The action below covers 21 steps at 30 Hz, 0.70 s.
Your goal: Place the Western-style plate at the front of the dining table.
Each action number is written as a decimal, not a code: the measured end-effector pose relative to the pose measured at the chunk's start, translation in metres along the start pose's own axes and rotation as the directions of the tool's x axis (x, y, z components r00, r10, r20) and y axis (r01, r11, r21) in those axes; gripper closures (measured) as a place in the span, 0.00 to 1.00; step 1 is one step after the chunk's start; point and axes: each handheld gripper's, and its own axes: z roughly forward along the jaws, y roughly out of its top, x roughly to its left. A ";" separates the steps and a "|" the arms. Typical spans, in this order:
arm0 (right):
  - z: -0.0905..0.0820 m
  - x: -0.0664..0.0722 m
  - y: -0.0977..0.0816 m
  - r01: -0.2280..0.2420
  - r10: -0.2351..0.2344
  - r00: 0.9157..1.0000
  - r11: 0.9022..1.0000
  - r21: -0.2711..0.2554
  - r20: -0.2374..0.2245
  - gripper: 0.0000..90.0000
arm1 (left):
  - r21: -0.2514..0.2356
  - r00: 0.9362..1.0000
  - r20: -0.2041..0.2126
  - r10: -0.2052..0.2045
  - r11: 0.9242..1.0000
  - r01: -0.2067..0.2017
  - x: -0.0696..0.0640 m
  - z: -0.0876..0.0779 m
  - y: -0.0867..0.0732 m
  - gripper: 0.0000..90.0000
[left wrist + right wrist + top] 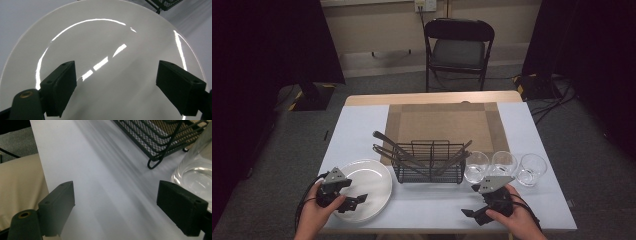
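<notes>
Nearest to us, at the front edge of the tabletop (437, 210), we hold the left tongs (353, 202) over the near part of the white plate (372, 185), jaws spread wide with nothing between them; in the left gripper view the left tongs (116, 87) hang above the plate's glossy face (107, 45), and we cannot tell whether the jaw tips touch it or hover just above. On the other side, the right tongs (469, 212) sit low over the bare white surface near the front edge, also wide open and gripping nothing; the right gripper view shows the right tongs (116, 207) pointing across the tabletop (95, 182), with the base of a clear glass (197, 175) just beside the right-hand jaw and a corner of the wire rack (160, 142) a little farther off. Beyond the hands, the wire rack (428, 165) stands mid-table between the plate and a row of three glasses (503, 165), with dark utensils (397, 147) leaning in it. Behind the rack lies a brown placemat (442, 122), and past the far edge of the tabletop stands a black folding chair (458, 50).
</notes>
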 end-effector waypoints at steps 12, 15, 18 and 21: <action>0.001 0.003 0.013 0.012 -0.012 1.000 1.000 -0.014 -0.012 0.16 | -0.010 1.000 -0.021 -0.021 1.000 0.021 0.009 -0.009 -0.002 0.18; 0.002 0.004 0.015 0.021 -0.021 1.000 1.000 -0.009 -0.016 0.16 | -0.010 0.999 -0.023 -0.028 1.000 0.028 0.011 -0.010 -0.003 0.18; 0.004 0.005 0.019 0.036 -0.036 0.999 0.999 -0.007 -0.018 0.16 | -0.009 0.999 -0.033 -0.033 0.999 0.033 0.012 -0.011 -0.005 0.18; 0.004 0.005 0.022 0.034 -0.035 0.999 0.999 -0.012 -0.024 0.16 | -0.011 0.999 -0.030 -0.042 0.999 0.041 0.014 -0.011 -0.006 0.18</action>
